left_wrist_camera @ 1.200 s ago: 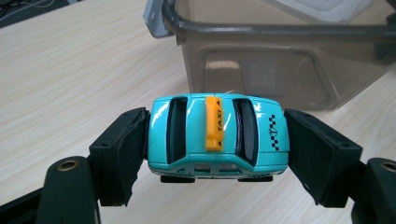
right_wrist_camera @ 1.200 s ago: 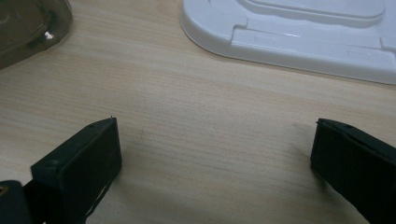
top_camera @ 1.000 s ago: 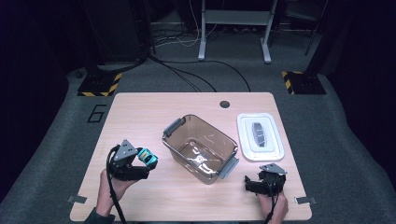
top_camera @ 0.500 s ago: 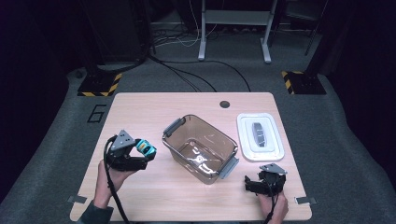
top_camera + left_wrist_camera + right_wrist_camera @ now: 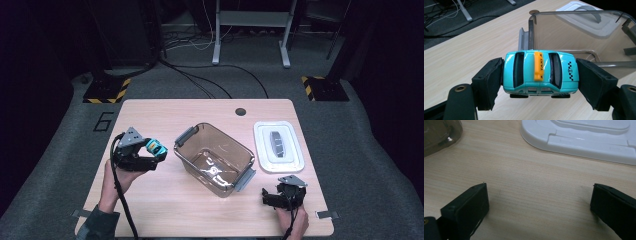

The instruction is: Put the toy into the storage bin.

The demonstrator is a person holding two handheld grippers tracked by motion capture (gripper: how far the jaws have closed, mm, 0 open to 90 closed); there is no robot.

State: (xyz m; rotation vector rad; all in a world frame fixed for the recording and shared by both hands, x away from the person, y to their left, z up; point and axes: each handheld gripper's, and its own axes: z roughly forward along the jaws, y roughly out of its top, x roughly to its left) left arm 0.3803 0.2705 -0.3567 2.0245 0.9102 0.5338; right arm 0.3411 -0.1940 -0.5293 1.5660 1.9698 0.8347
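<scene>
Left gripper (image 5: 156, 152) has lifted and shifted toward the container since a second ago, carrying the toy taxi (image 5: 156, 148) with it; right gripper (image 5: 270, 197) hasn't moved. Jaws of the left one are clamped on the taxi's front and back ends; in the left gripper view the car (image 5: 540, 71) sits level between the pads, roof toward the camera, orange TAXI sign across the middle, wheels off the table (image 5: 165, 205). It's just beside the near left corner of the clear brown plastic container (image 5: 215, 157), not over it yet. Container is open, grey latch handles at both ends, nothing solid visible inside, just glare on the bottom. White lid (image 5: 278, 146) lies flat on the table to the container's right, apart from it. Right gripper rests low near the table's front right edge, jaws wide apart with bare wood between them; lid edge (image 5: 584, 138) shows just ahead in the right gripper view.
</scene>
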